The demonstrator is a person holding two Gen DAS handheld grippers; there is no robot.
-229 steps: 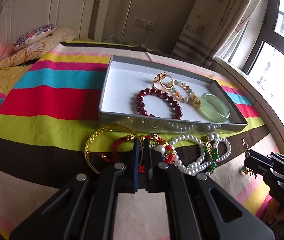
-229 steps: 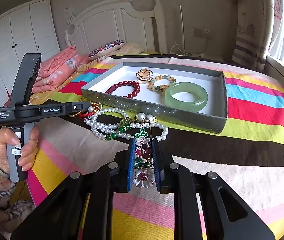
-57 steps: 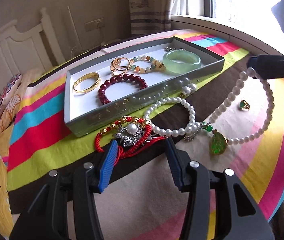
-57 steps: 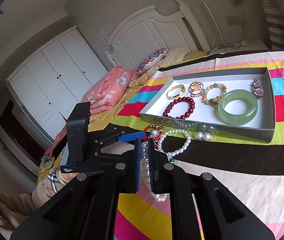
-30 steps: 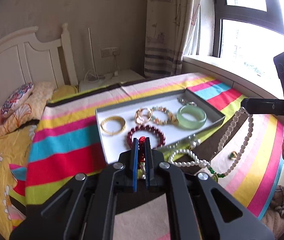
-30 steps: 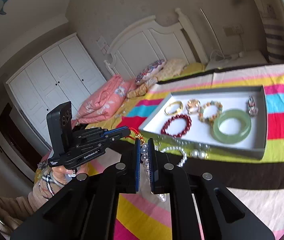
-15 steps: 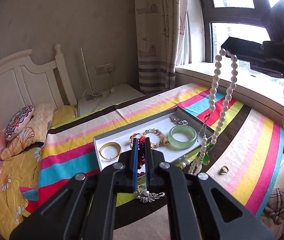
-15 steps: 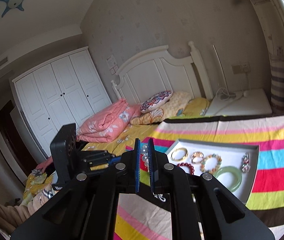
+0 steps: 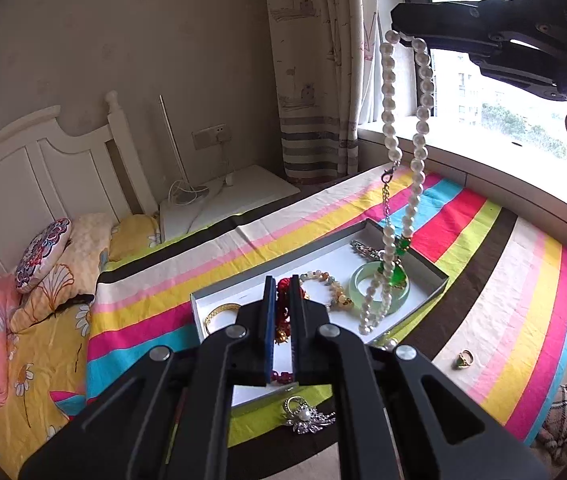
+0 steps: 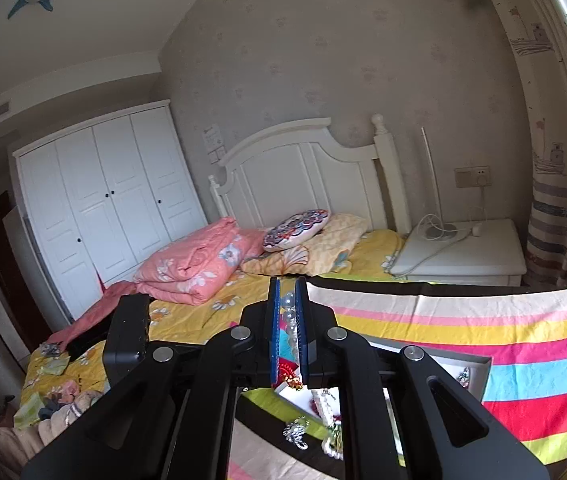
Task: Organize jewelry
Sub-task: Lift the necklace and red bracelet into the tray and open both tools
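Observation:
My left gripper is shut on a red and gold beaded bracelet and holds it above the grey jewelry box on the striped bedspread. My right gripper is shut on a white pearl necklace, which hangs long from it with its green pendant over the jade bangle in the box. The right gripper shows high at the top right in the left wrist view. The box also holds a gold bangle and a pale bead bracelet.
A silver pearl brooch lies on the bedspread in front of the box, and a green-stone ring lies to its right. Pillows, a pink quilt, a white headboard and a nightstand stand beyond. A window is at the right.
Both grippers have risen higher over the bed. The pearl necklace now hangs fully off the bedspread with its lower end over the box. The silver brooch stays on the bedspread.

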